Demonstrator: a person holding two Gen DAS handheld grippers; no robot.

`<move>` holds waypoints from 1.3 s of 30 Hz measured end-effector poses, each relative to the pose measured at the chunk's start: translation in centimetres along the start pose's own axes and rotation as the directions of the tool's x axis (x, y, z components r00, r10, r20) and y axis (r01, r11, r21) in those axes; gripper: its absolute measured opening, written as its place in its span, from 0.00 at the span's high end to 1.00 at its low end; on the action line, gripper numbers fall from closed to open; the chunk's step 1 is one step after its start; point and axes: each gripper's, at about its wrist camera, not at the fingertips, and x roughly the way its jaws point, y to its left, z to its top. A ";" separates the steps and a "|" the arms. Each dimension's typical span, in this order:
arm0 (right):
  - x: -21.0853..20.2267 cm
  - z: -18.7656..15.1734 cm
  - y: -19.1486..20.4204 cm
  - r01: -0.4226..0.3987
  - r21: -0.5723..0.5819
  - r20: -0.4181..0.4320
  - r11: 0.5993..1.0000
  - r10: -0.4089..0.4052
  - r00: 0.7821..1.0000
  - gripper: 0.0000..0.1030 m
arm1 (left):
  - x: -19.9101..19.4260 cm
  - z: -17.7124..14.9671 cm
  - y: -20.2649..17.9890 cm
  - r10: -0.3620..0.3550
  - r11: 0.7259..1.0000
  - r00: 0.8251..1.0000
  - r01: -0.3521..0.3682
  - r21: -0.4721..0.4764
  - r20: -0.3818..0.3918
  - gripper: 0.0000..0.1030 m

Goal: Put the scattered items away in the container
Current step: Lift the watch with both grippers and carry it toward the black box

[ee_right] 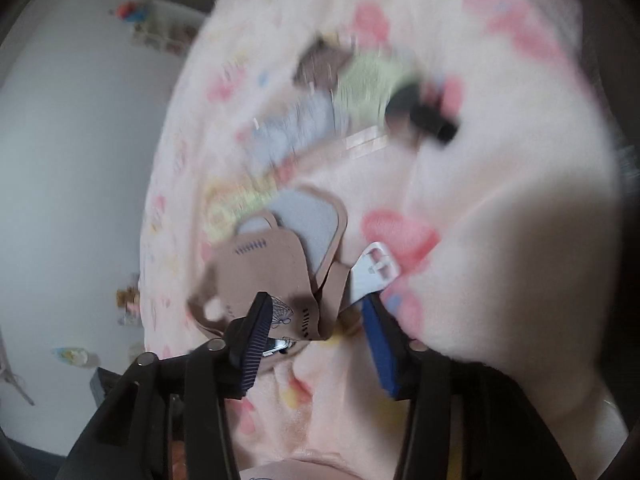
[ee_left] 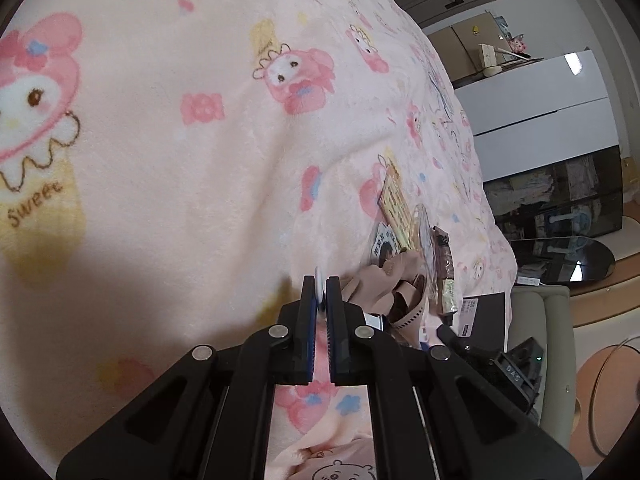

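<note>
My left gripper is shut on a small flat white item, held over the pink cartoon blanket. Right of it lie a beige mask-like fabric piece, a yellow card, a round sticker packet and a brown snack packet. In the blurred right wrist view, my right gripper is open around the beige fabric piece, with a white-and-silver clip beside its right finger. Farther off lie a blue-grey packet, a green packet and a black object.
A white cabinet and dark glass shelving stand beyond the bed's right edge. A cream chair and a dark box sit beside the bed. A white wall lies left in the right wrist view. No container is in view.
</note>
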 end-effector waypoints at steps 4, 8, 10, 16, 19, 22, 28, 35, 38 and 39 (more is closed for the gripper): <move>1.4 0.2 0.1 0.083 -0.018 -0.023 0.996 -0.083 0.996 0.62 | 0.4 0.0 0.2 0.004 1.000 1.000 -0.004 0.002 -0.006 0.98; 2.6 0.9 -0.7 0.093 -0.001 -0.043 0.996 -0.093 0.995 0.62 | 1.1 0.0 0.6 0.020 1.000 1.000 -0.020 -0.006 -0.022 0.98; 2.8 1.1 -1.0 0.097 -0.004 -0.056 0.995 -0.097 0.994 0.63 | 1.4 -0.2 0.4 0.043 0.999 0.999 -0.043 0.004 -0.023 0.98; 0.7 0.8 0.8 0.165 -0.110 0.012 0.980 -0.165 0.986 0.96 | 1.3 -0.5 -0.5 0.097 0.995 0.994 -0.096 0.033 -0.041 0.98; -1.3 0.1 2.1 0.161 -0.168 0.052 0.973 -0.154 0.987 0.97 | 0.2 -1.0 -1.9 0.079 0.994 0.996 -0.075 0.081 -0.048 0.98; -3.6 -0.9 3.6 0.149 -0.224 0.084 0.963 -0.133 0.988 0.97 | -0.7 -1.6 -3.5 0.063 0.990 0.996 -0.055 0.129 -0.064 0.98; -8.0 -2.0 5.1 0.099 -0.255 0.125 0.962 -0.069 0.990 0.97 | -2.9 -2.3 -6.4 0.020 0.980 0.998 -0.009 0.198 -0.053 0.98; -8.2 -3.6 1.7 0.164 -0.184 0.072 0.969 -0.153 0.986 0.95 | -2.8 -2.9 -6.4 0.034 0.979 0.998 -0.022 0.204 -0.056 0.98; -7.4 -4.3 -0.4 0.164 -0.140 0.020 0.977 -0.163 0.986 0.95 | -2.4 -3.7 -5.4 0.036 0.981 0.995 -0.018 0.191 -0.091 0.98; -7.4 -4.4 -0.8 0.162 -0.126 0.014 0.979 -0.161 0.987 0.95 | -2.4 -3.9 -5.3 0.030 0.982 0.994 -0.010 0.190 -0.101 0.98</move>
